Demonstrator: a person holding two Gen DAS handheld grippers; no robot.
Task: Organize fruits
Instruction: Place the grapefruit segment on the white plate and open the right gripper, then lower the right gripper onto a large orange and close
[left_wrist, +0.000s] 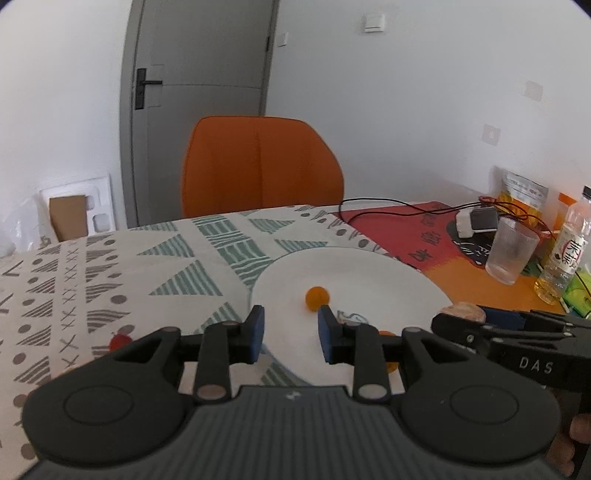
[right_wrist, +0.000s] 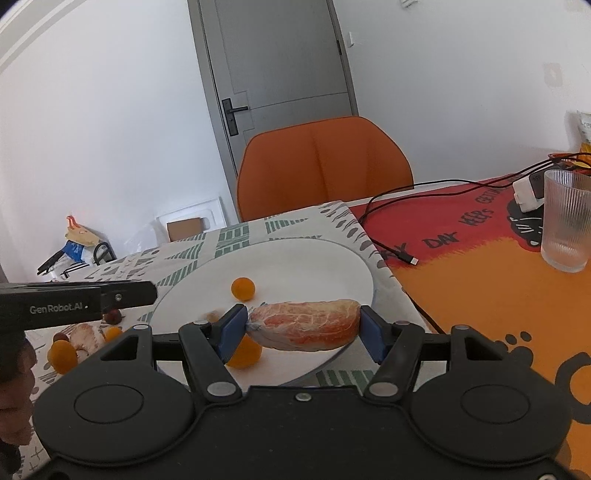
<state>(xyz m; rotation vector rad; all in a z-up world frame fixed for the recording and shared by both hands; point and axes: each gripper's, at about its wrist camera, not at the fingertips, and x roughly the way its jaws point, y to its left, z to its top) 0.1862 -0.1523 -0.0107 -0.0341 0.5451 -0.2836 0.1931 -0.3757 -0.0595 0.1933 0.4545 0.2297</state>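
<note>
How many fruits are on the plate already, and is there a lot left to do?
Done: two small orange fruits sit on the white plate. In hand: the right tool grips a plastic-wrapped fruit wedge over the plate's near edge. The left tool is open, holding nothing. Left: another wrapped piece, more small orange fruits and small dark ones wait on the tablecloth.

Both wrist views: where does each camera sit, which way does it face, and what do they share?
Left wrist: sits behind the open left gripper, faces the white plate and orange chair; the right gripper shows at right.
Right wrist: sits behind the right gripper, shut on a wrapped fruit piece over the plate; the left gripper's body shows at left.
Shared: plate, chair, small orange fruit.
</note>
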